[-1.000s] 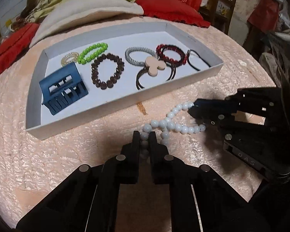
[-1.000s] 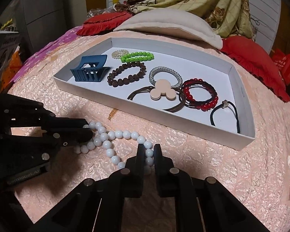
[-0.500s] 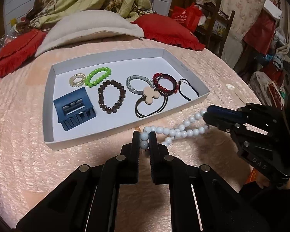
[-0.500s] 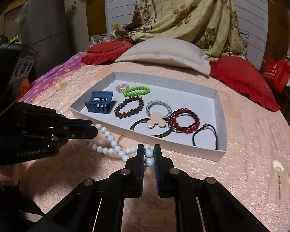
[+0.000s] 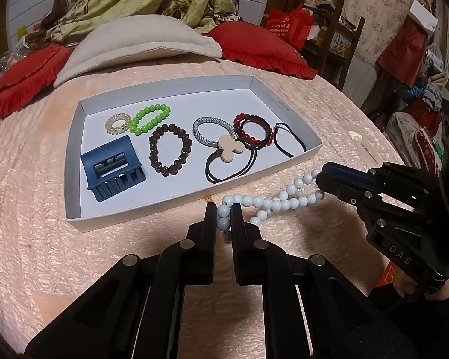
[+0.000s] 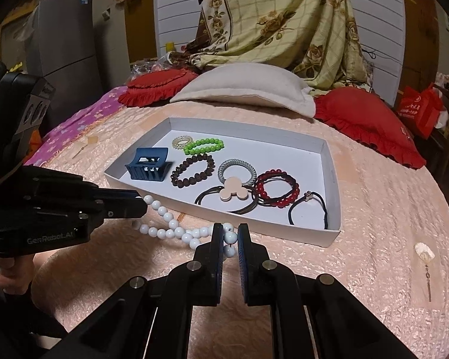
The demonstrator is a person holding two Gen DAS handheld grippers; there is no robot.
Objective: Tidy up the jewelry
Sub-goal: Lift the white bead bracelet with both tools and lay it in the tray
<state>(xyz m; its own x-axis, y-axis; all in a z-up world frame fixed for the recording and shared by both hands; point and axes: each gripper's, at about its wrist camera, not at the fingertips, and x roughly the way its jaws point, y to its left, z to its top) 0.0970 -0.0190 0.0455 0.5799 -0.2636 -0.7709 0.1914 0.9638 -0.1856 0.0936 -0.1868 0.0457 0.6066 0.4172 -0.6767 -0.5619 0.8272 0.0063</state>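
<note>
A white bead necklace point(image 5: 272, 202) hangs stretched between my two grippers, lifted above the peach cloth in front of the white tray point(image 5: 74, 161). My left gripper point(image 5: 224, 209) is shut on one end of it. My right gripper point(image 6: 231, 229) is shut on the other end; it shows at the right of the left wrist view point(image 5: 321, 184). The necklace also shows in the right wrist view point(image 6: 170, 224). The tray point(image 6: 333, 179) holds a blue hair claw point(image 5: 112, 169), brown bracelet point(image 5: 169, 149), green bracelet point(image 5: 149, 118), red bracelet point(image 5: 253, 128) and hair ties.
Red cushions point(image 5: 263, 45) and a beige pillow point(image 5: 134, 45) lie beyond the tray. A small pale object point(image 6: 424, 252) lies on the cloth to the right. Furniture and bags point(image 5: 404, 45) stand past the table's right edge.
Both grippers have risen and pulled back from the cloth, lifting the white necklace with them. The tray now looks farther away in both views.
</note>
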